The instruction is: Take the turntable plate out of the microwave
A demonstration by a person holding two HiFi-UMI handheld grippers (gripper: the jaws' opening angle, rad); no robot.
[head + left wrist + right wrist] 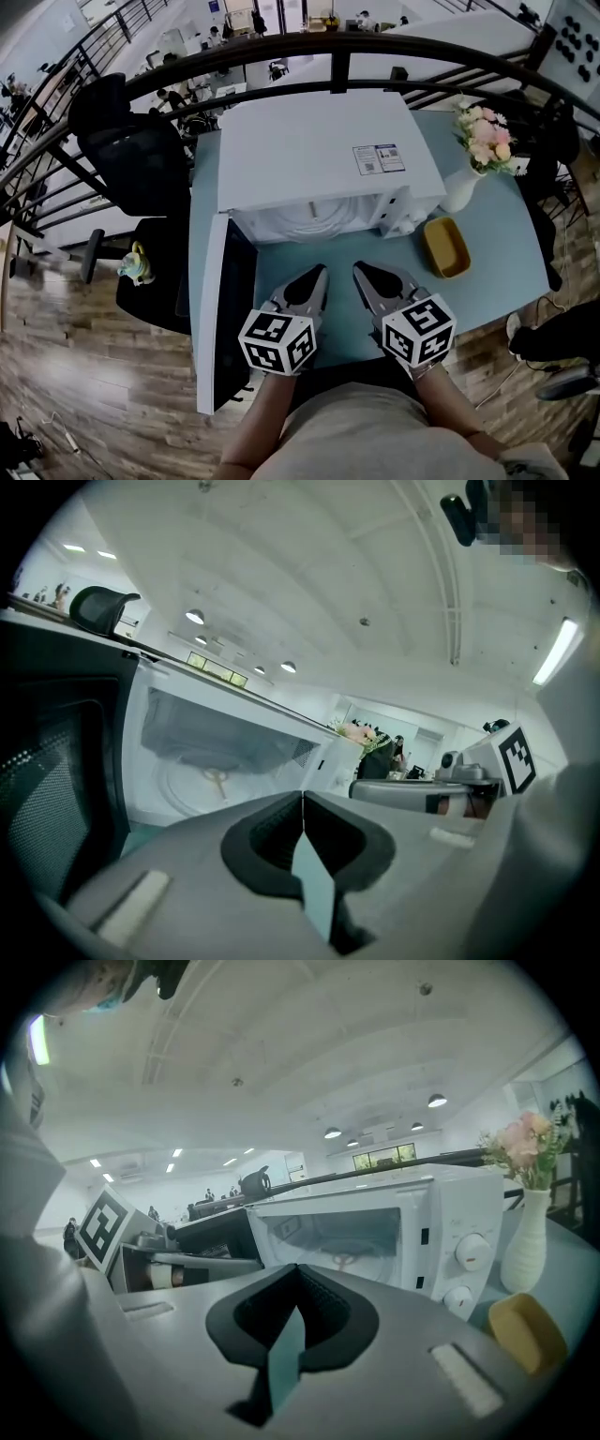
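Plate (208, 782) lies flat on the floor of the open microwave (319, 155), upper middle of the head view. In the left gripper view it shows left of centre, with a three-armed hub showing at its middle. So it is likely clear glass: stiff, smooth, fairly heavy for its thinness, and apt to chip or shatter if knocked or dropped.

Both tongs are clenched on nothing. The left gripper (322, 274) and right gripper (361, 272) sit side by side just below the cavity mouth at the centre of the head view, each with its jaws pressed tight together, tips aimed at the opening. Neither touches the plate.

The door (230, 319) hangs wide open at lower left, clear of the way in. A yellow dish (445, 246) lies on the table (511, 281) at right.

The near rim looks the best hold, one gripper on each side of it, after the jaws are spread. The plate probably rests loose on its hub — lift it a little before drawing it out, and keep it level, since glass slips in a pinch.
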